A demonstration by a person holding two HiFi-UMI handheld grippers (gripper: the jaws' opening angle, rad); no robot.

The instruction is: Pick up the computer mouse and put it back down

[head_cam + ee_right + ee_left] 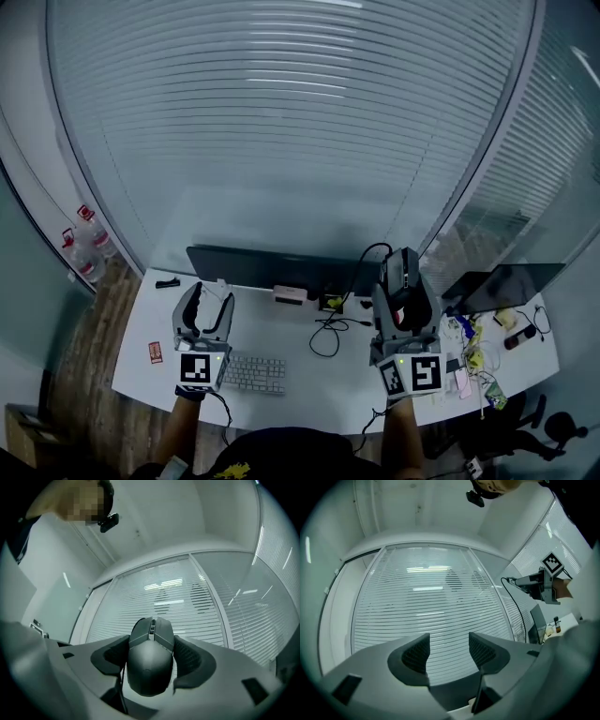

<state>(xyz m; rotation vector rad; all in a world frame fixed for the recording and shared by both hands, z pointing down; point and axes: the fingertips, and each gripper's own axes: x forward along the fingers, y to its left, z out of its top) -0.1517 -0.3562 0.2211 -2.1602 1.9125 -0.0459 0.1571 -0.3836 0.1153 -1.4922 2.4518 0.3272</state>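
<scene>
The black computer mouse (401,268) is up in the air above the right half of the white desk (300,384), with my right gripper (403,283) shut on its sides. In the right gripper view the mouse (150,665) fills the gap between both pads, buttons and wheel facing the blinds, and its cable (361,267) trails down to the desk. My left gripper (212,298) hangs over the desk's left half, above the keyboard. Its jaws (449,651) stand apart with only the window blinds showing between them.
A dark monitor (272,265) stands along the desk's back edge, with a white keyboard (255,373) in front. A cable loop (328,336) lies mid-desk. A laptop (502,286) and small clutter (478,361) fill the right end. A red item (156,352) lies at left. Water bottles (89,242) stand on the floor.
</scene>
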